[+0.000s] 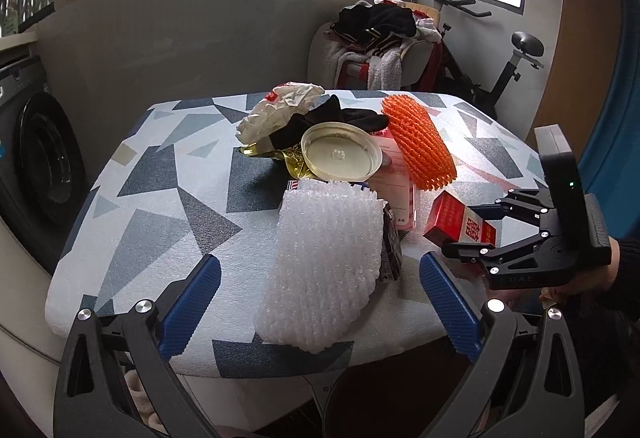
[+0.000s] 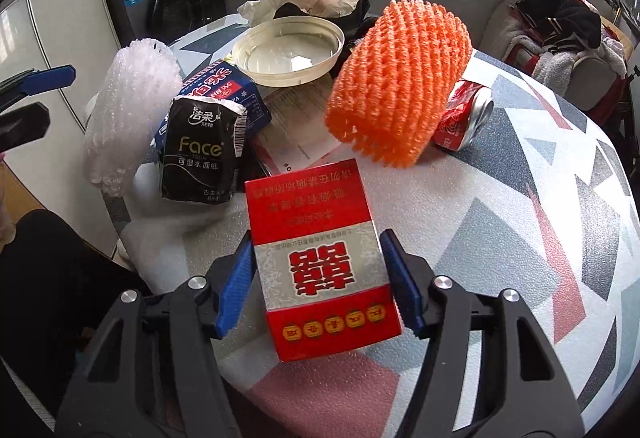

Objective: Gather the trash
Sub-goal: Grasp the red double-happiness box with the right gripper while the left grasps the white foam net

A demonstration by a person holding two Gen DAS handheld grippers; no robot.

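Closing in on the red box (image 2: 320, 262), the right hand-held gripper (image 2: 316, 278) is seen with a blue pad just beside each long side of the carton; whether the pads press yet cannot be told, and the box is judged bracketed, not firmly held. The box lies at the near right of the surface (image 2: 520, 222), its far end pointing toward the trash pile. The left hand-held gripper (image 1: 320, 302) is held wide and empty, its pads on either side of the white foam net (image 1: 328, 258) at the near edge.

Risks from here:
- The carton is thin card; it could be crushed or squirted out forward if it is squeezed too hard or off-centre.
- The box seems tilted, one end raised; an uneven grip could let it swivel and drop.
- The orange foam net (image 2: 400, 77) sits just beyond the box and could be knocked onto the crushed can (image 2: 464, 121) if the lift is swept forward.
- The black tissue pack (image 2: 200, 153) stands near the box's left and could be toppled by the left pad.
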